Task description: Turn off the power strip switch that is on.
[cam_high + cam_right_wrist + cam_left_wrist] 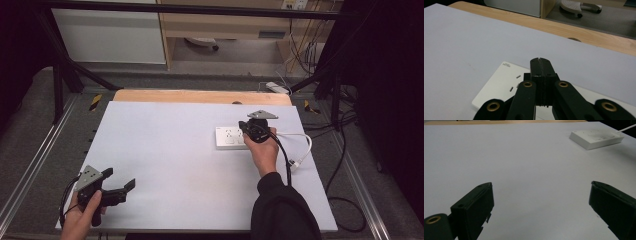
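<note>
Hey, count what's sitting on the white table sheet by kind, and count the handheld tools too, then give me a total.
White plastic power strip: 1
White cable with plug: 1
Black handheld tools: 2, left tool open, right tool shut above the strip
Total: 4

Table (150, 165): white top, wooden far edge. On it: white power strip (231, 138), white cable (303, 145).

White counter (165, 165) with wooden far edge (200, 96); office chair base (202, 44) on floor beyond; cabinet (107, 35) far left.
</note>
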Motion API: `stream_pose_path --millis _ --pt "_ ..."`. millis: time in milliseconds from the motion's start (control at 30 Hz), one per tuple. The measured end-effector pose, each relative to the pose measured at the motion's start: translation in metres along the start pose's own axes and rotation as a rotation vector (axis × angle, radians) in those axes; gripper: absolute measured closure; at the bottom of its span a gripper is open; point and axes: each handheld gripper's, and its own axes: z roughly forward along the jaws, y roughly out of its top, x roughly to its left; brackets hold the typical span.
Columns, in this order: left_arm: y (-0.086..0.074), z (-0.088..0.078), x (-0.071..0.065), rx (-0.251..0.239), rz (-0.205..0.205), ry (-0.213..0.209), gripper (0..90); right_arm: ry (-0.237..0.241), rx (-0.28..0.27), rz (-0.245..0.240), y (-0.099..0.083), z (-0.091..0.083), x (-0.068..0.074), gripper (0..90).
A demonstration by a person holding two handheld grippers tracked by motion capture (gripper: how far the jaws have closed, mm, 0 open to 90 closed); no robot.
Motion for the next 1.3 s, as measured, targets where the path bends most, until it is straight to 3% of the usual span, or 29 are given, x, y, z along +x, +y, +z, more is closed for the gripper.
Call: stream_pose_path --millis 700,1300 --pt "0.000 0.001 0.000 0.006 0.002 0.002 5.8 0.005 0.041 0.016 -0.033 0.002 0.003 90.0" --pt "0.000 0.001 0.000 0.005 0.002 0.001 5.8 0.015 0.051 0.027 -0.041 0.006 0.008 90.0"
